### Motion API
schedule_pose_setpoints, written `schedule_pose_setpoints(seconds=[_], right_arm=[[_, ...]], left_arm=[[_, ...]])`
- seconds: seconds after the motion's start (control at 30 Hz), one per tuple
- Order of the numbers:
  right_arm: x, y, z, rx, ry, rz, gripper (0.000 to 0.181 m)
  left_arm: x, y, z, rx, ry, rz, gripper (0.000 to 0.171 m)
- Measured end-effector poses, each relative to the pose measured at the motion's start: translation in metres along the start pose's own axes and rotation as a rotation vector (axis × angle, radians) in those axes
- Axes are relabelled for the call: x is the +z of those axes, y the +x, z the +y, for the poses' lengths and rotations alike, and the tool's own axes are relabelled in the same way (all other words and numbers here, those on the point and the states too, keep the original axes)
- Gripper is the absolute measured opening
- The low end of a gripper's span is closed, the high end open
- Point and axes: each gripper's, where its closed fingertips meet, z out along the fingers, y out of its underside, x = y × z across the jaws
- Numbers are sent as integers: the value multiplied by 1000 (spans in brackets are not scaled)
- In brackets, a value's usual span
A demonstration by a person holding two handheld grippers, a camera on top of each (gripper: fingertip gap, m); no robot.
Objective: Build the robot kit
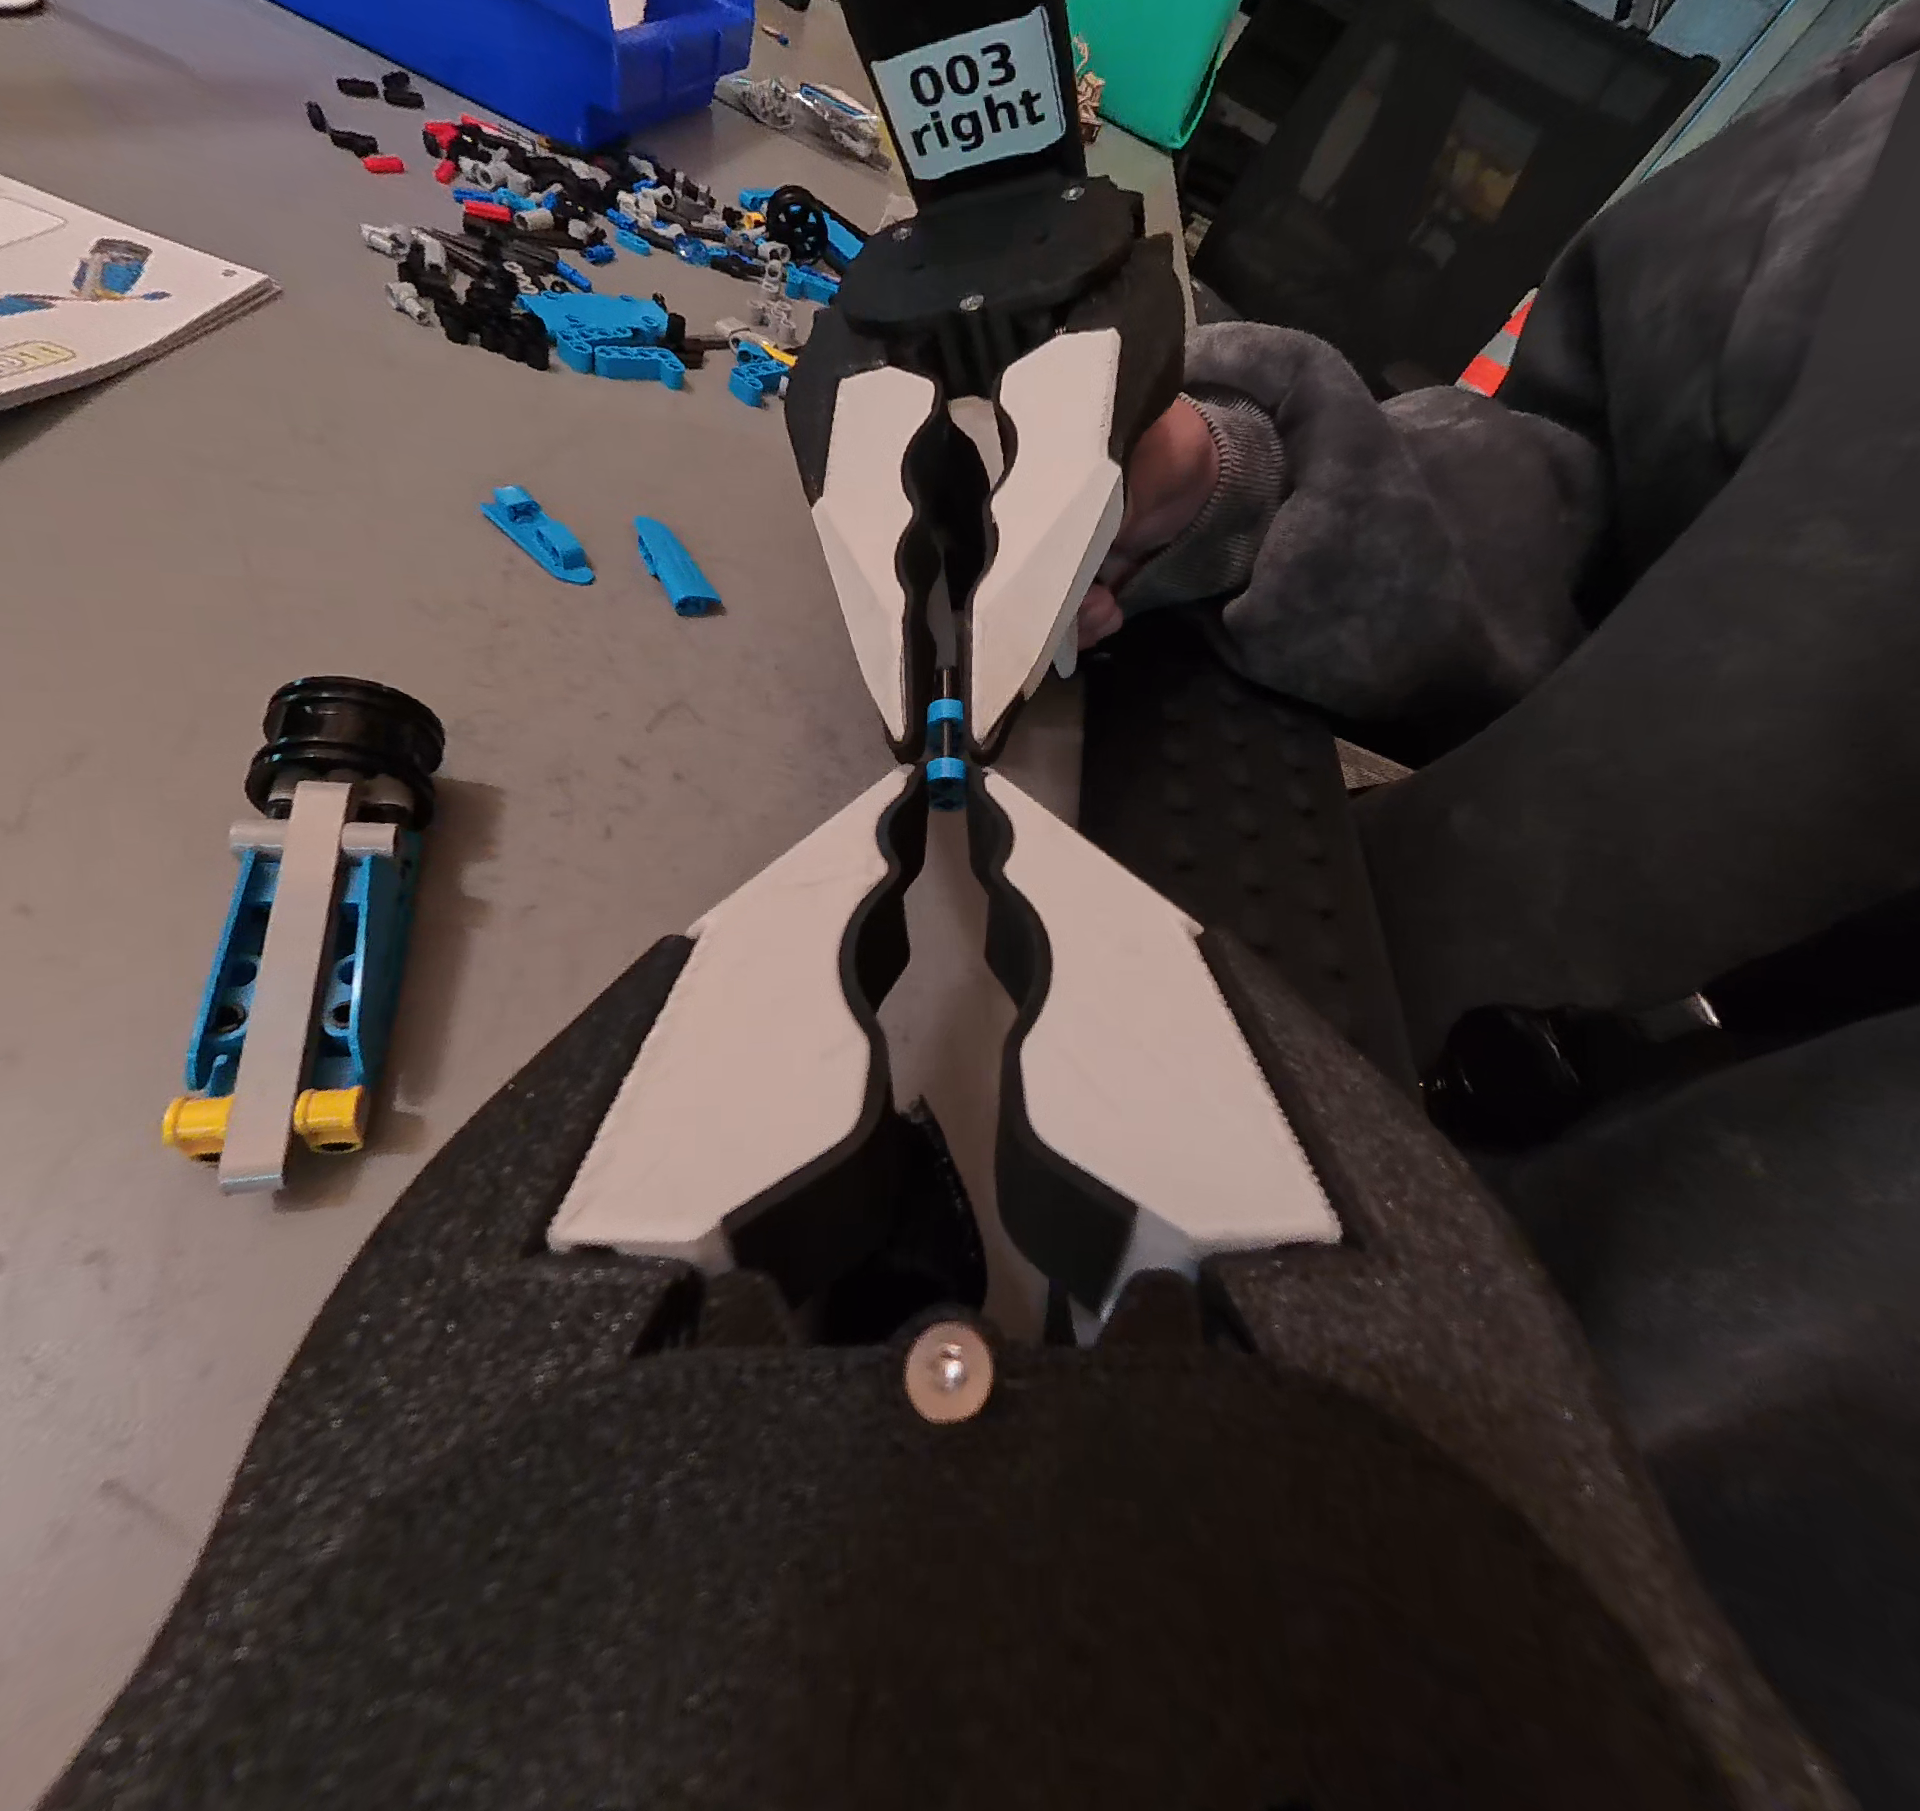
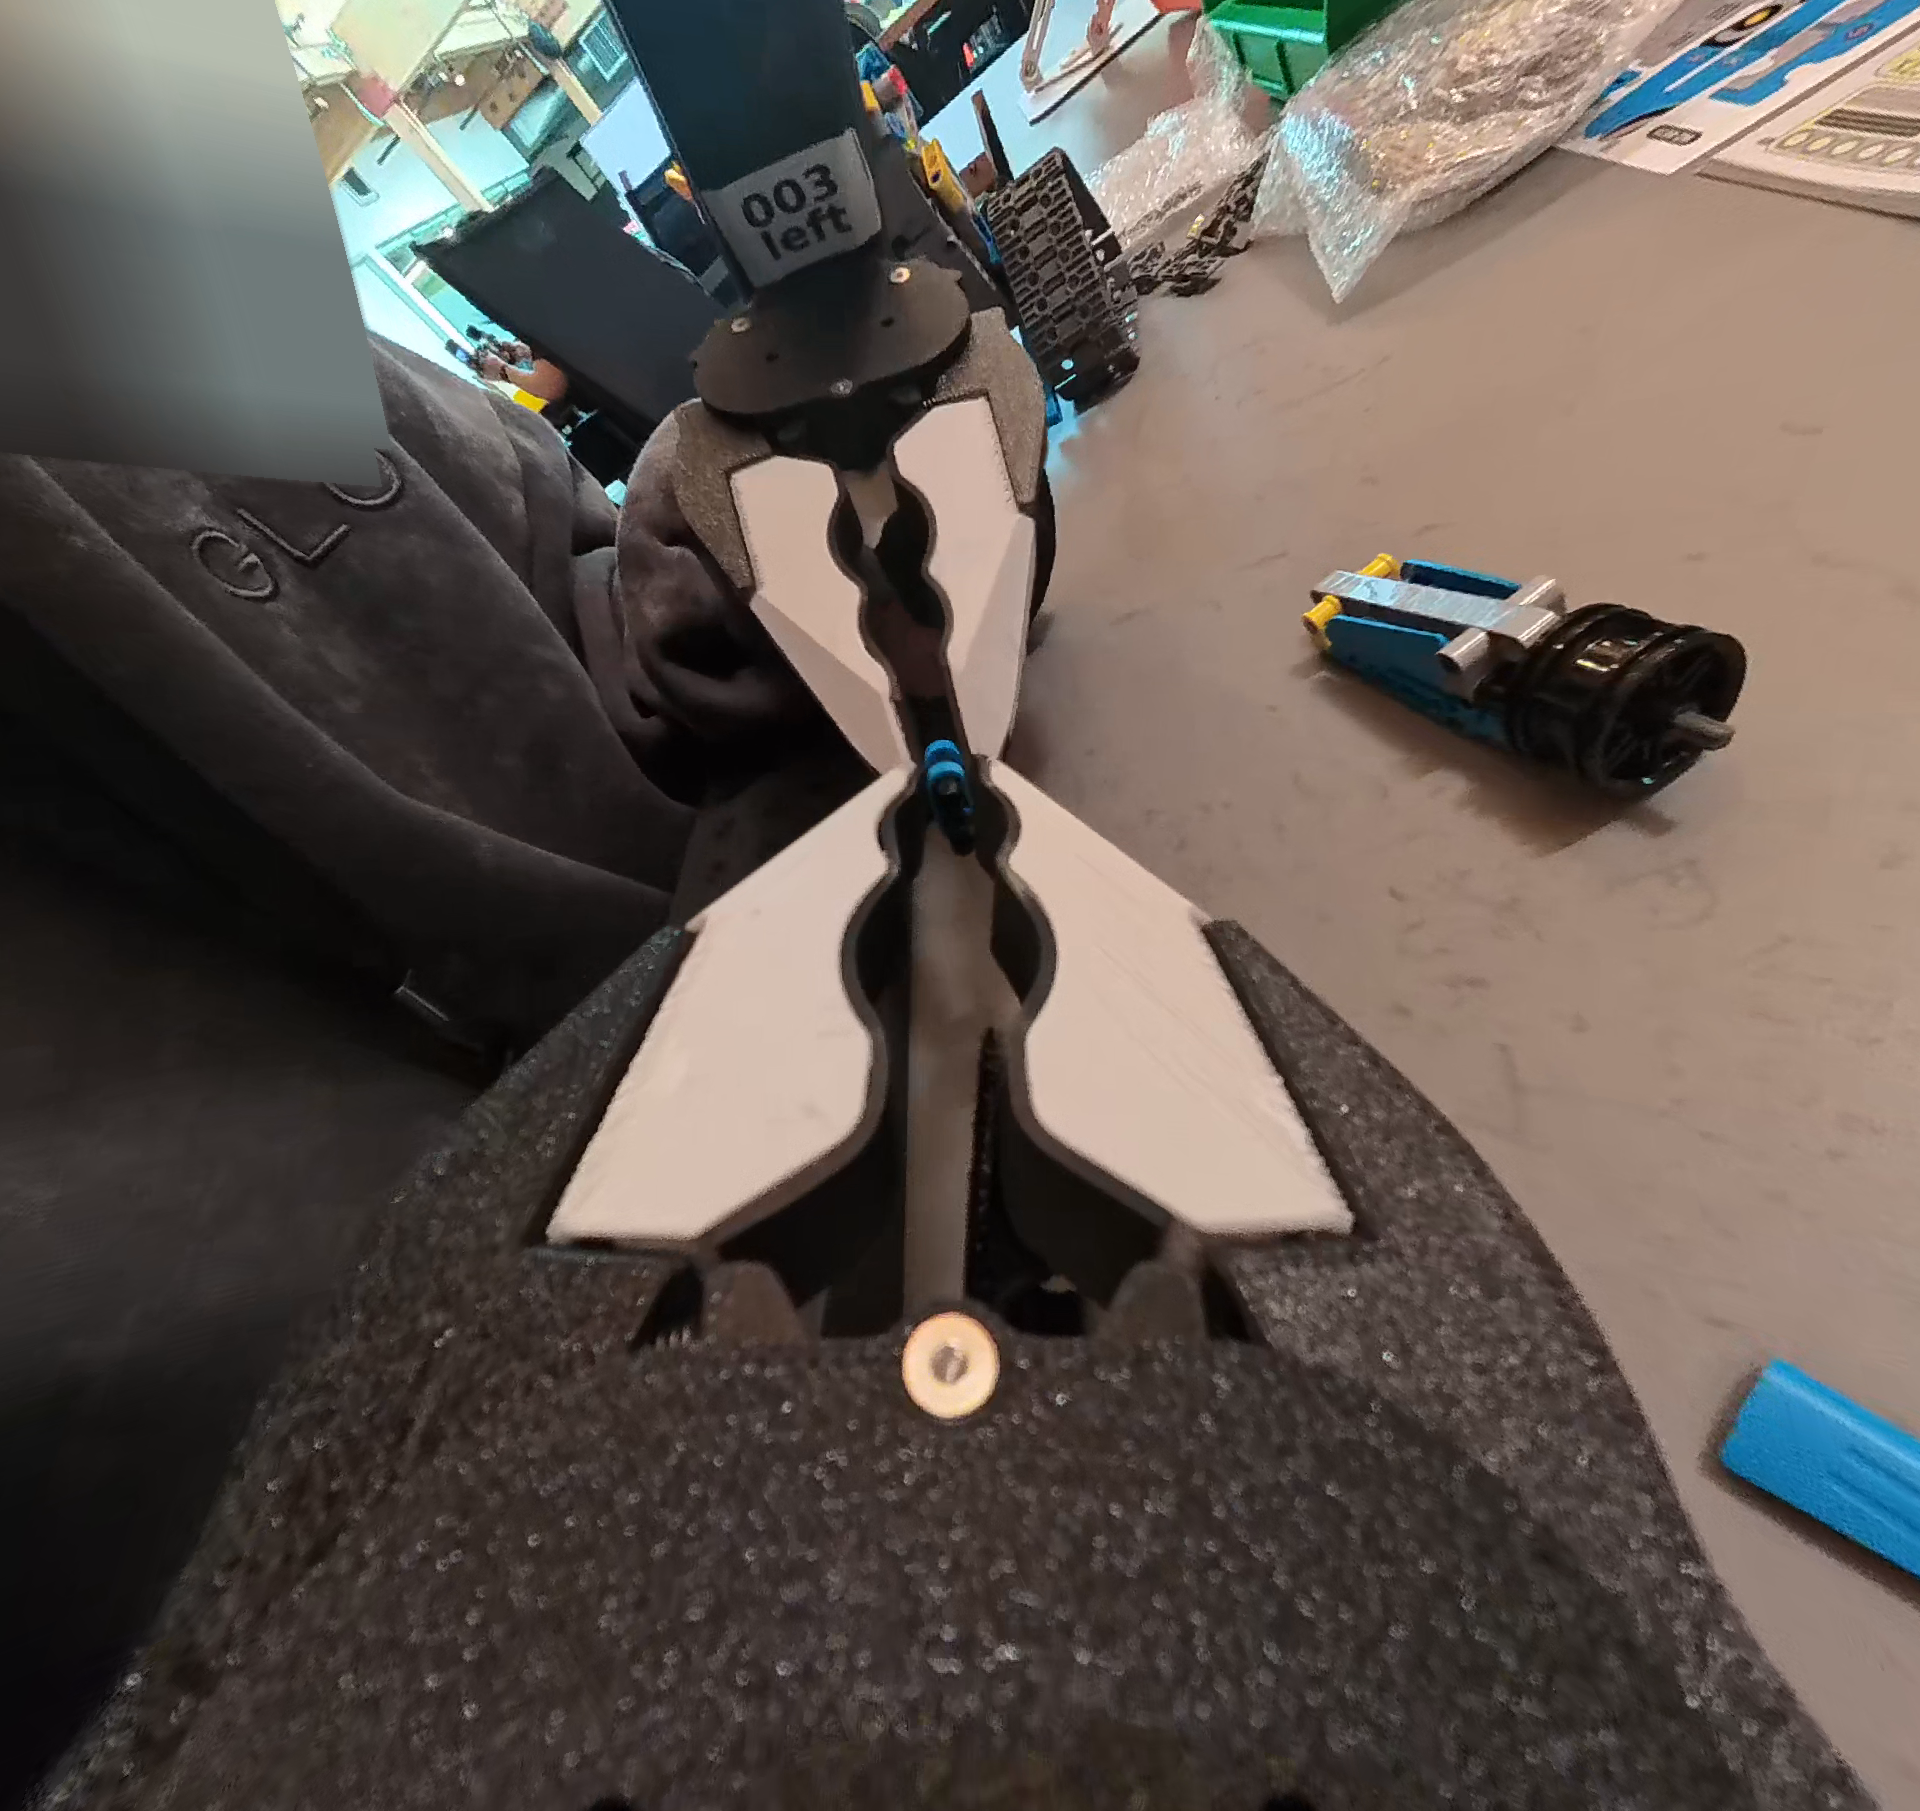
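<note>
Tabletop (image 1: pixel 312 556): grey, workshop behind; loose parts spread upper left of the left wrist view.
Blue bin (image 1: pixel 499 5): upper left, contents not visible.
Wheel assembly (image 1: pixel 301 920): lies left, apart from both tools.
Left hand-held gripper (image 1: pixel 943 800): closed on blue bushes on a thin axle (image 1: pixel 945 748), centre frame.
Right hand-held gripper (image 2: pixel 951 805): closed on the same axle, tip to tip.
Risk: slight misalignment could flick the axle off the edge.

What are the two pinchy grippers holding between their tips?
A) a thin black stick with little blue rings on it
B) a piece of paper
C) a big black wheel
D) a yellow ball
A: the left gripper and the right gripper meet tip to tip, both shut on the thin black stick with little blue rings, held above the grey table.
</note>
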Motion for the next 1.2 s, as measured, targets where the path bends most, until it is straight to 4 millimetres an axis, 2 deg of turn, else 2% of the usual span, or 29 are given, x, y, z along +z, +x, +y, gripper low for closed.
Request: schedule_pose_setpoints(seconds=[0.2,0.83,1.2], right_arm=[[-5,0,1,-18,-6,1,8],[-3,0,8,-24,-28,-2,6],[-9,1,2,8,0,-14,11]], left_arm=[[0,0,0,-3,2,5,7],[4,0,3,7,-16,-14,5],[3,-1,3,14,-16,-20,6]])
